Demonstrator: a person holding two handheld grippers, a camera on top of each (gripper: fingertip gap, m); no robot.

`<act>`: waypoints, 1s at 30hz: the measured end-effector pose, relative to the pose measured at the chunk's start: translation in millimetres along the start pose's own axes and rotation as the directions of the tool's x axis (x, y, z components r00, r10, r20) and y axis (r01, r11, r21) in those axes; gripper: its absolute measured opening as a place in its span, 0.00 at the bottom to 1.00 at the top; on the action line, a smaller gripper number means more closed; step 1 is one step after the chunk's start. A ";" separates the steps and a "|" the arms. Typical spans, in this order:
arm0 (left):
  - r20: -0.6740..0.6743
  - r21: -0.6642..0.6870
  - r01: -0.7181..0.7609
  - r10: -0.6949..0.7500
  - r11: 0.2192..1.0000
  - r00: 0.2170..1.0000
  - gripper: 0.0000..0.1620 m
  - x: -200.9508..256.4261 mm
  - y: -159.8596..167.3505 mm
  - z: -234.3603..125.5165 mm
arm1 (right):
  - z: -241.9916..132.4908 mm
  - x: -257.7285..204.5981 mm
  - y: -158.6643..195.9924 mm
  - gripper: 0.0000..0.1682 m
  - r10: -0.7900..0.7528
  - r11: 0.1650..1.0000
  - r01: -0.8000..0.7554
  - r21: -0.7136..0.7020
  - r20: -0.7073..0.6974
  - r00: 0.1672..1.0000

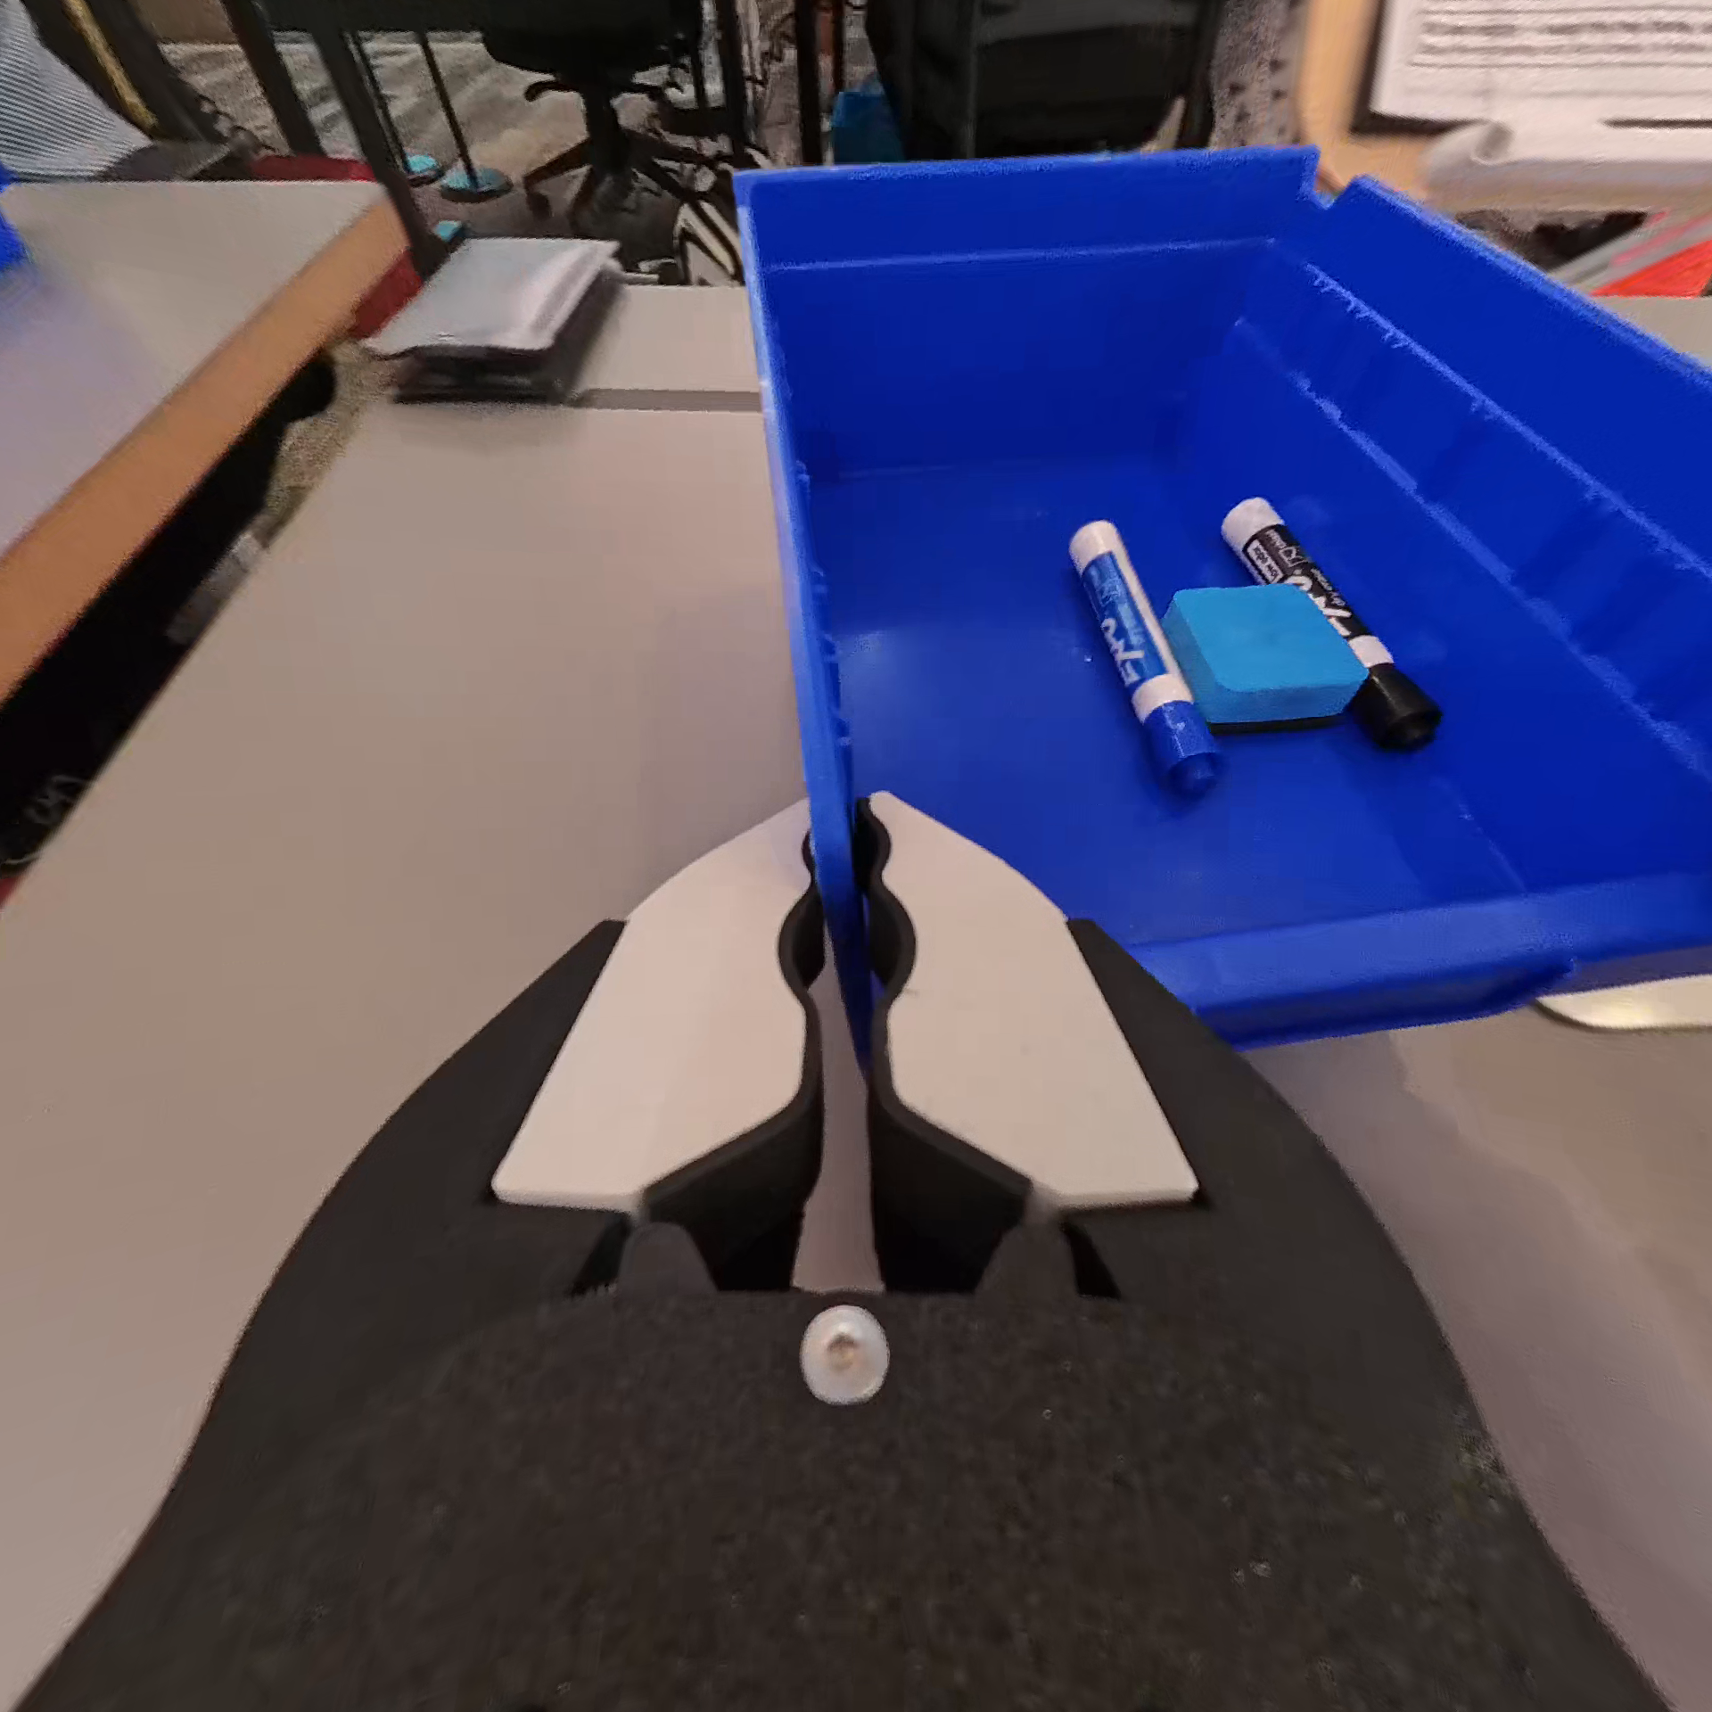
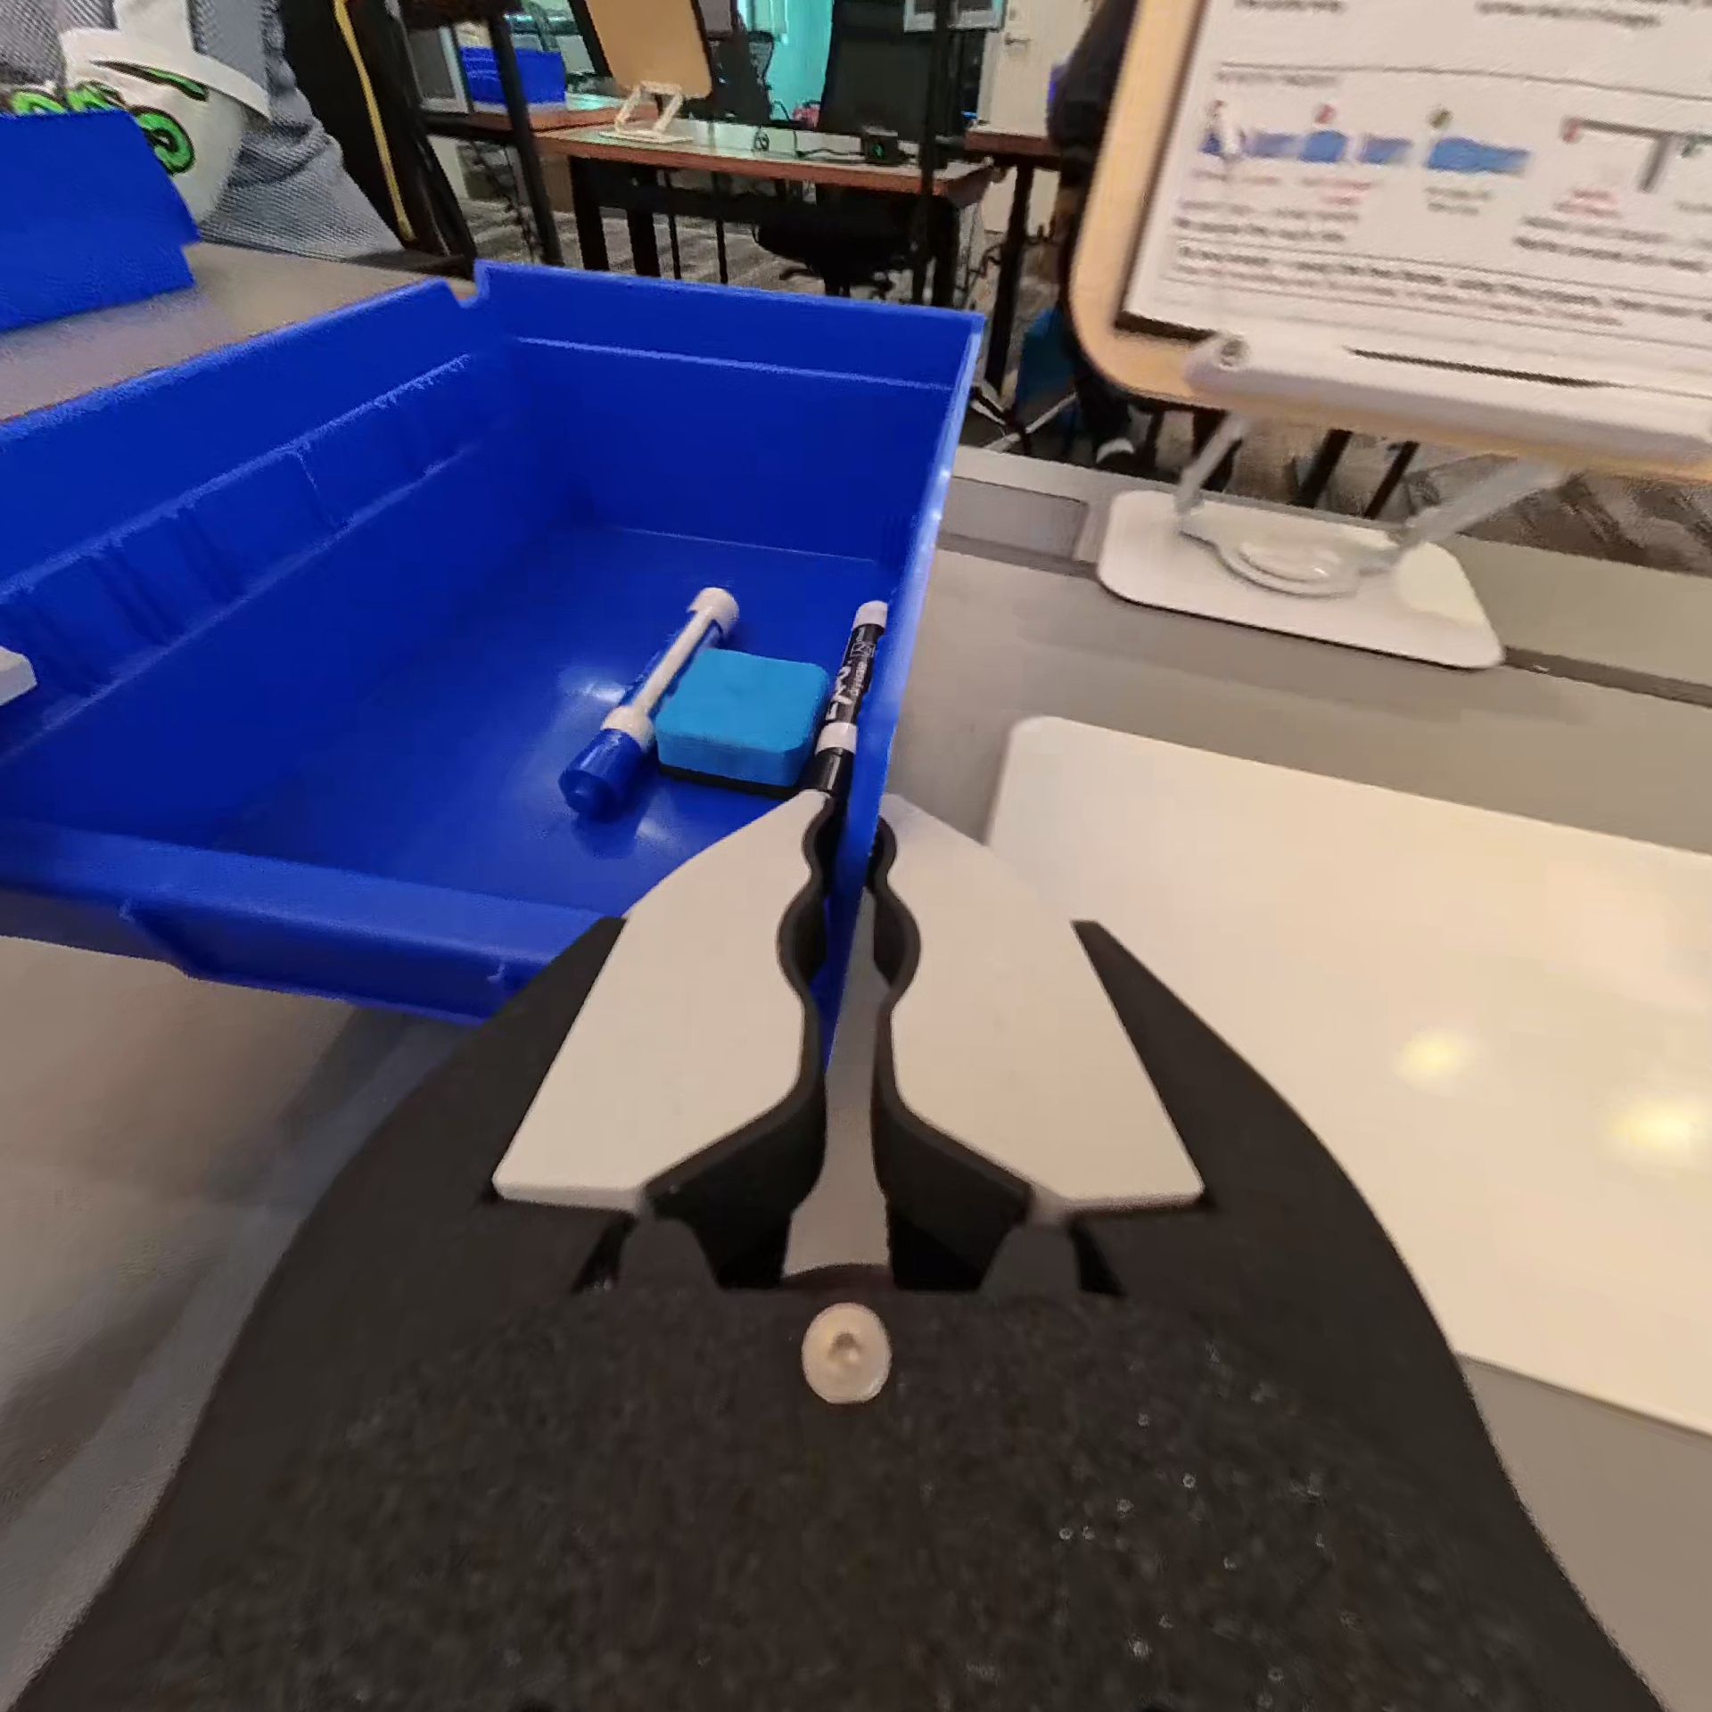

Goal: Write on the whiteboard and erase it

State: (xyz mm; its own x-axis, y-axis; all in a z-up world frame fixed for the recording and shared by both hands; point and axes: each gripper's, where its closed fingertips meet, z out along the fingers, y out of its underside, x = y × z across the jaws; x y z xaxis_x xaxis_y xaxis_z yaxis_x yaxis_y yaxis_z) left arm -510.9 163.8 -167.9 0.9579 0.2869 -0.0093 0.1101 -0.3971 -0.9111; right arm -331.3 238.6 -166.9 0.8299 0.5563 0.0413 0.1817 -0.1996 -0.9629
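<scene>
**Two Grippers Clamped on the Bin Walls, Nothing Yet Written**

Two grippers held the blue bin (image 1: 1019, 371) at this moment, one on each side wall. In the left wrist view, our left gripper (image 1: 838, 824) sat at lower centre, its jaws closed on the bin's left wall. In the right wrist view, our right gripper (image 2: 848, 820) was likewise clenched on the right wall.

Inside the bin, right of centre in the left view, lay a blue marker (image 1: 1135, 639), a blue eraser (image 1: 1262, 653) and a black marker (image 1: 1320, 616), side by side and apparently touching, both markers capped. The whiteboard (image 2: 1343, 1019) lay flat on the grey table (image 2: 973, 667) at the right of the right wrist view, just beside the bin, and looked blank. A stand holding a printed sheet (image 2: 1297, 574) stood at upper right.

We judged this a preparatory step: the bin was being positioned, and neither writing nor erasing had begun. Next, we would need to free at least one gripper from its wall, reach into the bin and take a marker by its barrel. The cap must come off too, which probably calls for both grippers.
</scene>
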 end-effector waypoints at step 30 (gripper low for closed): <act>-0.256 0.102 0.103 -0.073 0.989 0.964 0.29 58.8 -26.0 -51.7 | -83.5 119.5 26.4 0.33 -0.057 0.997 0.074 -0.015 0.488 0.871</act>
State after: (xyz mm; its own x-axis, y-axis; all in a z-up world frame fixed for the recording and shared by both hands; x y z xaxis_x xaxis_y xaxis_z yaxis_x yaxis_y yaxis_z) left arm -443.7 146.0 -123.4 0.9831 0.0825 0.1635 0.1802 -0.2743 -0.9446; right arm -183.3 232.4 -165.1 0.4553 0.8895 -0.0391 0.2500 -0.1699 -0.9532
